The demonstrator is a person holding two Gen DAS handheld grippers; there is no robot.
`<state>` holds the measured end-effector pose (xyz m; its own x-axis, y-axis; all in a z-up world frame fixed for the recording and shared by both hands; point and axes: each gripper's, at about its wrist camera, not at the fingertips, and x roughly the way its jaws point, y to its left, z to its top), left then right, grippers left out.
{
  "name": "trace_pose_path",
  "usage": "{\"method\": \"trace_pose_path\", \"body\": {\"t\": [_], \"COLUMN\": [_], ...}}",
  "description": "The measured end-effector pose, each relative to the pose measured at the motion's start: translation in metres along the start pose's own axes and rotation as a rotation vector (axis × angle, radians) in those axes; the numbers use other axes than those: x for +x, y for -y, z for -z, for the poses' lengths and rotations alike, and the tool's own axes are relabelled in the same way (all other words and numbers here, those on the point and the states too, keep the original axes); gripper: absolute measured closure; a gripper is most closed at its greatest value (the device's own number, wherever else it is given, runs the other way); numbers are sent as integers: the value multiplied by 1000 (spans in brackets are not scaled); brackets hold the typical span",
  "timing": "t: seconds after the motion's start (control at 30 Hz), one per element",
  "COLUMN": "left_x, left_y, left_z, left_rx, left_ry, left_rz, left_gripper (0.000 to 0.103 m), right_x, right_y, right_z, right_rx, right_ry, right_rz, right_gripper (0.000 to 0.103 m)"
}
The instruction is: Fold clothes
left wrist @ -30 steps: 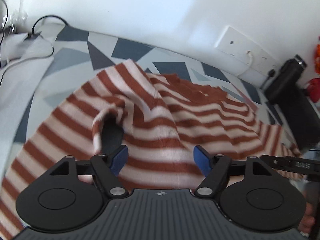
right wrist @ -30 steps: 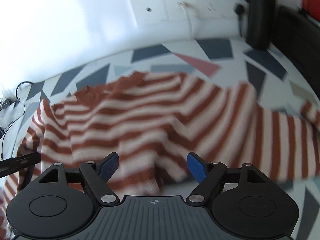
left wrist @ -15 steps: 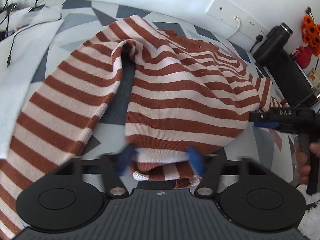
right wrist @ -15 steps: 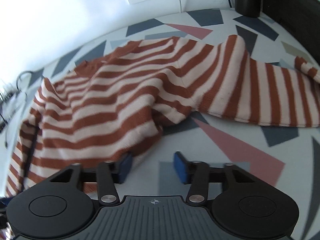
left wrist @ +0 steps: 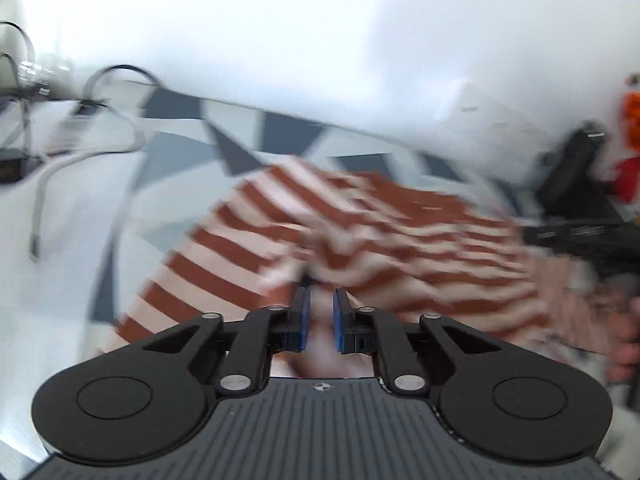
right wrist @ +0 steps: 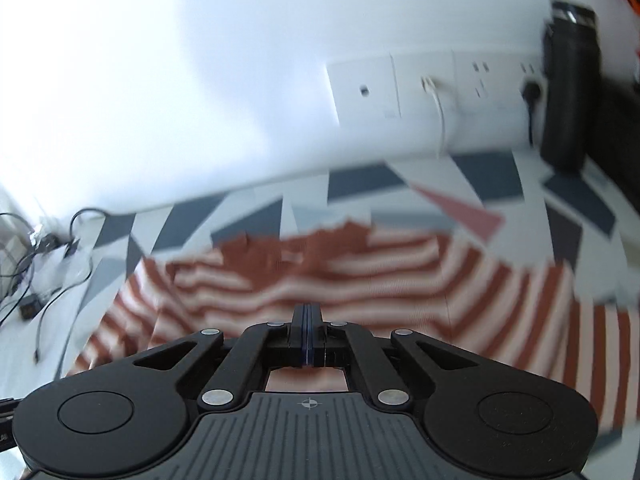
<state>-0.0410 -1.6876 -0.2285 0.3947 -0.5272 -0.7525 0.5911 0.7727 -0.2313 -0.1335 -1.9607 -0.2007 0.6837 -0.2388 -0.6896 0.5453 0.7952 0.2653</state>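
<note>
Both grippers sit at the near hem of the striped sweater [left wrist: 360,232], which lies spread on the patterned tabletop [right wrist: 400,184].

Left gripper [left wrist: 320,316]: jaws have just been closing and stand nearly together, with a bunch of fabric pinched between the pads.

Right gripper [right wrist: 307,336]: jaws have just been closing and are fully together. Fabric shows just behind them, but I can't tell whether any is caught.

Risks, as I judge them:
- Right side holding nothing or only a thin edge: on the lift one corner drops and the fold skews.
- Left pinch is bunched, may take both layers or slip.
- Both views are motion-blurred, so the pace looks fast and the knit may drag.
- Cables [right wrist: 48,272] lie off to the left and could snag a sleeve.
</note>
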Motion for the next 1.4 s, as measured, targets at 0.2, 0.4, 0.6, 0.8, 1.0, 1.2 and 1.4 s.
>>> {"method": "trace_pose_path", "body": {"t": [0.2,0.4,0.6,0.8,1.0,1.2,1.4], "left_x": [-31,-55,-32,-22,-16,-29,-79], "left_y": [-8,9,39,61,69,65,57], "left_z": [37,75,82,86,85,69,37], "left_rx": [-54,-57,18,63,97,119,120], "left_ry": [-31,-117,-218,-217,-202,-194,-79], "left_rz": [81,100,77,-11,-26,48,159], "left_gripper": [38,51,51,52,39,95,95], "right_x": [-16,-29,-35,-33,-19,-13,-43], "right_y": [4,40,54,39,38,41,38], "right_z": [15,69,104,105,97,84,25], "right_rx": [-40,-16,34,-119,-129,-112,-3], "right_ry": [-18,-109,-118,-93,-89,-124,54], "right_rz": [3,83,73,51,-19,-68,-184], "right_gripper": [76,67,45,42,48,90,94]}}
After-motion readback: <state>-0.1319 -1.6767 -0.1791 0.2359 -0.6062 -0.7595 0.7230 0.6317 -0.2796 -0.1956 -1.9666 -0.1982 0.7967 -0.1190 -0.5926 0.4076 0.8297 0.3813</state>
